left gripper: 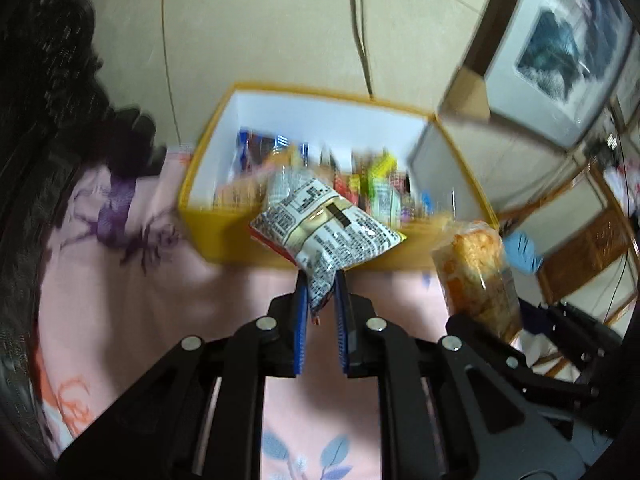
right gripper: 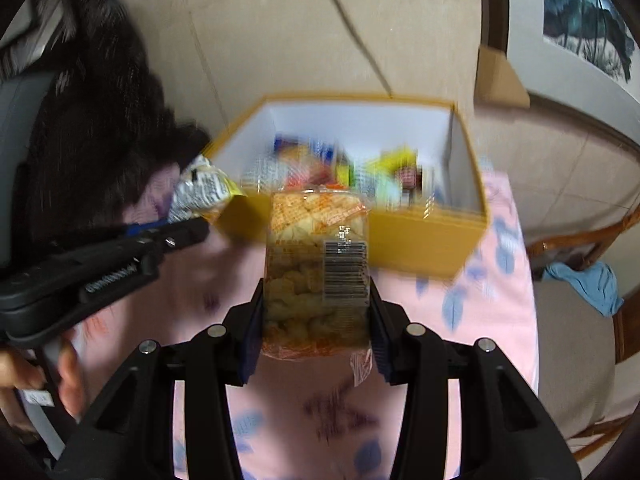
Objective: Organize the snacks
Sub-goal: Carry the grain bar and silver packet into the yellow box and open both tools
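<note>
My left gripper (left gripper: 321,280) is shut on the lower corner of a white printed snack bag (left gripper: 324,224), which hangs in the air just in front of the yellow box (left gripper: 224,240). In the right wrist view my right gripper (right gripper: 316,292) is shut on a clear pack of orange puffed snacks (right gripper: 316,256), pads pressing both its sides. That same pack (left gripper: 476,272) shows at the right of the left wrist view. The yellow box (right gripper: 424,240) has white inner walls and holds several colourful snack packets. The left gripper (right gripper: 176,216) with its bag (right gripper: 204,188) appears at the left of the right wrist view.
The box stands on a pink floral cloth (left gripper: 132,280) over a table. A dark furry thing (right gripper: 92,120) lies to the left. A cardboard box (right gripper: 500,80) and framed picture (left gripper: 560,52) stand at the back right, a wooden chair with blue cloth (right gripper: 588,284) beside the table. A person's hand (right gripper: 68,376) holds the left tool.
</note>
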Demonstrator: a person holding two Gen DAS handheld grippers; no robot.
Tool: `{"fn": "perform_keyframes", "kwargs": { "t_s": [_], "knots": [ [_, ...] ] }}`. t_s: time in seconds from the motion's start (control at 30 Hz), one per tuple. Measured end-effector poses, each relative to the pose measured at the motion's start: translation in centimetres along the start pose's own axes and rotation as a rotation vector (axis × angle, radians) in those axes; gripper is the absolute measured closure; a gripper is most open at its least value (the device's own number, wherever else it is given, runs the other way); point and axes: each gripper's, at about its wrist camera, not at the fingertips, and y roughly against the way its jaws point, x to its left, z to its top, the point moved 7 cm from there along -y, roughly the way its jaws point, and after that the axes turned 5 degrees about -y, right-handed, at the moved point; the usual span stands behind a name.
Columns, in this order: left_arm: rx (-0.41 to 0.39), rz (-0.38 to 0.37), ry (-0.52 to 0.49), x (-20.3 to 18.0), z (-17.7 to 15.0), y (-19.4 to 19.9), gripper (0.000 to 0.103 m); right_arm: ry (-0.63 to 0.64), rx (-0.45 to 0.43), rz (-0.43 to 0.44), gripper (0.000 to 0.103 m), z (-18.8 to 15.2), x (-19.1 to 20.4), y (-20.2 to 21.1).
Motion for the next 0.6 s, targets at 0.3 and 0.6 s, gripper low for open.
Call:
{"fn": "perform_keyframes", "kwargs": {
  "t_s": [0.3, 0.6],
  "knots": [
    [-0.008, 0.031, -0.002, 0.3, 8.2, -2.4, 0.091, -0.037, -0.048, -0.032, 0.057, 8.8, -1.8, -2.2],
    [-0.107, 0.069, 0.057, 1.3, 11.8, -2.2, 0.002, -0.033, -0.055, -0.076, 0.015, 11.6, -2.2, -4.0]
  ]
}}
